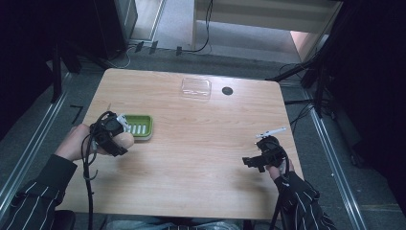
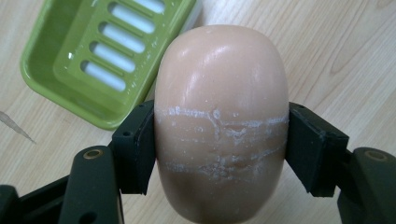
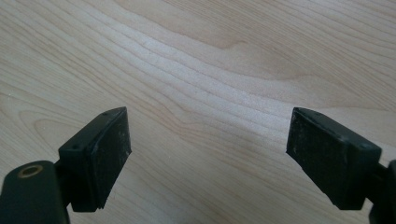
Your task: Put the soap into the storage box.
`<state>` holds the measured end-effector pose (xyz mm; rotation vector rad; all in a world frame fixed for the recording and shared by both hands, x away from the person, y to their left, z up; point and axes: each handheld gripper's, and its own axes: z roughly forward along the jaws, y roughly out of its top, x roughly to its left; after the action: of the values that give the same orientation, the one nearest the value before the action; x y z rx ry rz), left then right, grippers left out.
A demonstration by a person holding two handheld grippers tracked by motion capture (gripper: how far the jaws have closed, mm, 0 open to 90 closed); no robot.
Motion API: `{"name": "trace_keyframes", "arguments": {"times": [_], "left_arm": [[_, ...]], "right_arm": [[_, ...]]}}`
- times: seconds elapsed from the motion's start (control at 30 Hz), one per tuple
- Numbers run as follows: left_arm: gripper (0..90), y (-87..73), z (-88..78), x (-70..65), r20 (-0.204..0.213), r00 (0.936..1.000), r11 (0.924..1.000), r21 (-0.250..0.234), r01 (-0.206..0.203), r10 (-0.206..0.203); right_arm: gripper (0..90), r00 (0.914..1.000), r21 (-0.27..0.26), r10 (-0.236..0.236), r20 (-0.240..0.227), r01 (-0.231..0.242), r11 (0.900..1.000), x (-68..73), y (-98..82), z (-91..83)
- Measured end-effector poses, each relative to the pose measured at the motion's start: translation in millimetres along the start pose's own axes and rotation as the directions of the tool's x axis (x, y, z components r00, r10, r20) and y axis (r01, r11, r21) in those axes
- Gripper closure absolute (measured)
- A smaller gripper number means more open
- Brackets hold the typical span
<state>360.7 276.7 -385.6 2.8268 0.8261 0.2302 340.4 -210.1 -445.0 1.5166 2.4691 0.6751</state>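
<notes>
Left gripper view has the left claw [image 2: 219, 144] clamped across the middle of a peach-coloured soap bar [image 2: 219, 93], its 2 pads pressed against the bar's sides where whitish scuff lines run. Just beyond it on the wooden counter [image 2: 336, 42] lies the green soap dish [image 2: 60, 79], slotted insert bare. So the pickup looks done, and what remains, in my judgement, is carrying the bar over the dish and letting go. From the high view, the right claw [image 1: 251, 162] waits well apart near the counter's right edge, spread wide and holding nothing. A clear plastic lid [image 1: 196, 87] sits at the far edge.
</notes>
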Motion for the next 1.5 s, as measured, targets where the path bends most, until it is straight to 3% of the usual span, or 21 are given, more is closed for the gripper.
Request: {"name": "trace_keyframes", "arguments": {"times": [0.83, 1.5], "left_arm": [[33.5, 10.9, -2.3, 22.7, -0.005, 1.0, 0.9986, -0.053, 0.0, 0.0], [33.5, 22.4, -0.7, 38.1, -0.019, 0.9991, 0.9946, -0.096, -0.038, 0.037]], "right_arm": [[14.4, 1.0, 0.005, -0.001, -0.007, 0.001, 1.0, -0.2, 0.1, 0.7], [14.4, 1.0, 0.005, -0.002, -0.006, 0.002, 1.0, -0.1, 0.7, 1.2]]}}
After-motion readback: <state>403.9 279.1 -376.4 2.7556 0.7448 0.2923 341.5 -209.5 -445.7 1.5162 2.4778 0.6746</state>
